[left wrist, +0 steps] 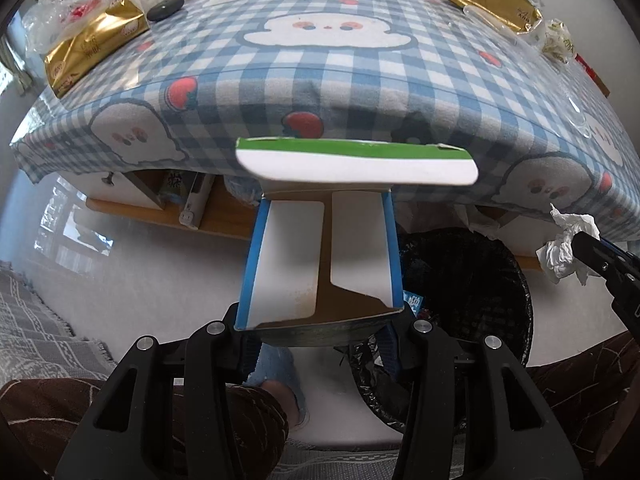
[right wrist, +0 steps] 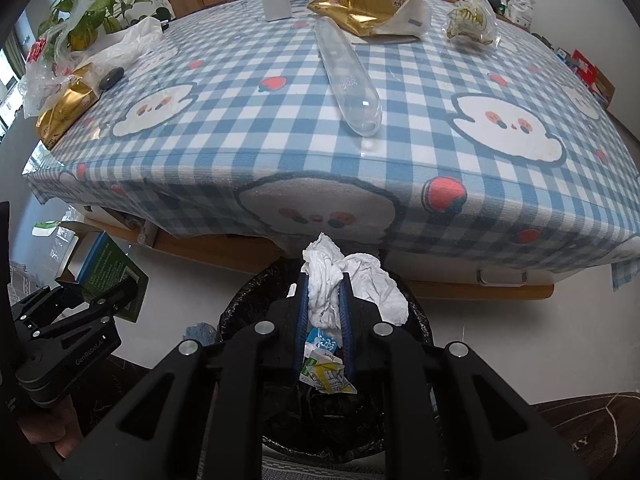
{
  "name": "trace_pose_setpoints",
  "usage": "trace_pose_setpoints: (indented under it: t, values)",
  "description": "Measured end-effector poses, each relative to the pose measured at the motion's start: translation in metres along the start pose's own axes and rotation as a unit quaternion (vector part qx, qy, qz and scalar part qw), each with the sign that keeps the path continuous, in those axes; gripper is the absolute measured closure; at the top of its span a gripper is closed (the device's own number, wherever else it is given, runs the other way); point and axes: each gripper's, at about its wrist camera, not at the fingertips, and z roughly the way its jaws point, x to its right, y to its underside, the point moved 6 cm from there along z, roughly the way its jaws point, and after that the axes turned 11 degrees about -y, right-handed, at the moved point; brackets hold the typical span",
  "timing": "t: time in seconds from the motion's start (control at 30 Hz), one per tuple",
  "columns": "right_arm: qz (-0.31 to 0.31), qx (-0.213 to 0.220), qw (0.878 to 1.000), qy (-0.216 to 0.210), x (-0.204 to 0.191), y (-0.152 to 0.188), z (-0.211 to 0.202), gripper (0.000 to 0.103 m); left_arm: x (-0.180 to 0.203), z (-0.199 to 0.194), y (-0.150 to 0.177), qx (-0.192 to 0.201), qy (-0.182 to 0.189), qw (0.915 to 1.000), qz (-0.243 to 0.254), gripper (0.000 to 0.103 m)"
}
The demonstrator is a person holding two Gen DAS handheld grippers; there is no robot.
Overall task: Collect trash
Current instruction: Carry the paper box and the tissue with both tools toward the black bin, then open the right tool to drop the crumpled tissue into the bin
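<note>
1. My left gripper (left wrist: 320, 264) is clamped on an opened cardboard carton (left wrist: 352, 160), held beside the black-lined trash bin (right wrist: 416, 312), just off its rim.
2. My right gripper (right wrist: 324, 300) is pinched tight on a crumpled white tissue (right wrist: 344, 276) directly over the bin.
3. Wrappers (right wrist: 326, 372) already lie inside the bin.
4. I judge the job partway done: beyond the bin, the table (right wrist: 280, 128) holds gold bags (right wrist: 360, 0), a clear plastic tube (right wrist: 348, 80) and plastic bags (right wrist: 120, 46).

We cannot read the blurred print on the gold packet (left wrist: 94, 46), and the carton (left wrist: 324, 256) hides part of the bin (left wrist: 500, 292).
</note>
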Motion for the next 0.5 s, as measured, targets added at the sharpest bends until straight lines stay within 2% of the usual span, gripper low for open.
trace_pose_setpoints:
  t: [0.43,0.5]
  values:
    - [0.007,-0.037,0.999,-0.004,0.002,0.02,0.033,0.09,0.006,0.029,0.017,-0.025,-0.02,0.9994,0.017,0.056]
    - [0.012,-0.046,0.999,-0.005,0.004,0.024,0.04,0.09,0.01,0.032,0.019,-0.03,-0.014,0.9993,0.019,0.056]
